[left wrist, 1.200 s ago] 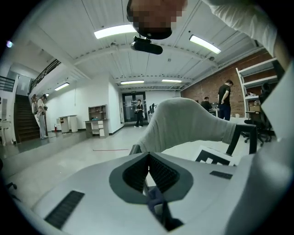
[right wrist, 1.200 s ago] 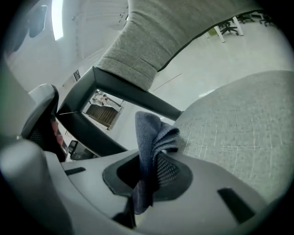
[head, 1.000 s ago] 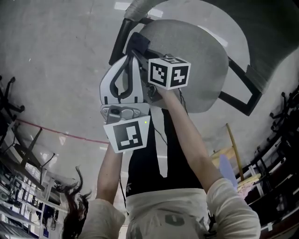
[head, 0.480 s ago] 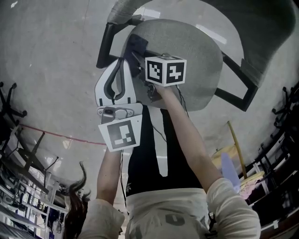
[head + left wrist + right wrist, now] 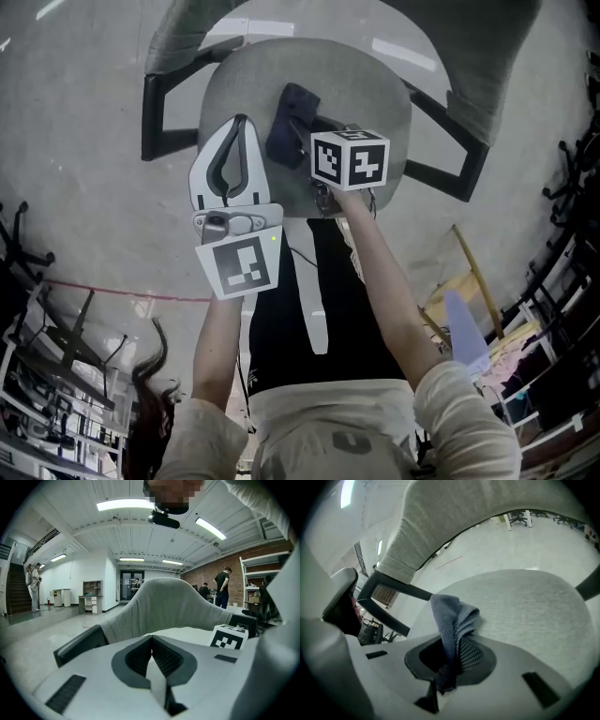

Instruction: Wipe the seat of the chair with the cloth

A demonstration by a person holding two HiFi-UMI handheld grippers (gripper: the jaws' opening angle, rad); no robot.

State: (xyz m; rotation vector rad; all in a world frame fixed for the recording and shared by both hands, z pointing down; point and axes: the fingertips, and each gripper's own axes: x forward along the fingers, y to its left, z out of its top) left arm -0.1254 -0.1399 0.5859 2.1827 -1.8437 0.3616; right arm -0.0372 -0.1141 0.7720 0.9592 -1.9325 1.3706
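Note:
A grey office chair seat (image 5: pixel 375 89) fills the top of the head view, and the right gripper view shows the seat (image 5: pixel 525 606) wide and close. My right gripper (image 5: pixel 298 124) is shut on a dark blue cloth (image 5: pixel 289 120), which rests on the seat near its middle. In the right gripper view the cloth (image 5: pixel 452 620) stands bunched up between the jaws of the right gripper (image 5: pixel 451 641). My left gripper (image 5: pixel 237 127) hovers over the seat's left front edge, shut, with nothing in it. The left gripper (image 5: pixel 151 644) faces the grey backrest (image 5: pixel 164 604).
Black armrests (image 5: pixel 155 117) flank the seat on both sides, with the grey backrest (image 5: pixel 506 66) curving behind. Chair bases and racks (image 5: pixel 52 337) stand at the lower left, more furniture (image 5: pixel 553 319) at the right. Grey floor (image 5: pixel 75 159) surrounds the chair. People stand far off (image 5: pixel 221 585).
The view has shifted so the chair sits more centred. My right gripper has carried the cloth further onto the seat. The left gripper stays shut beside it.

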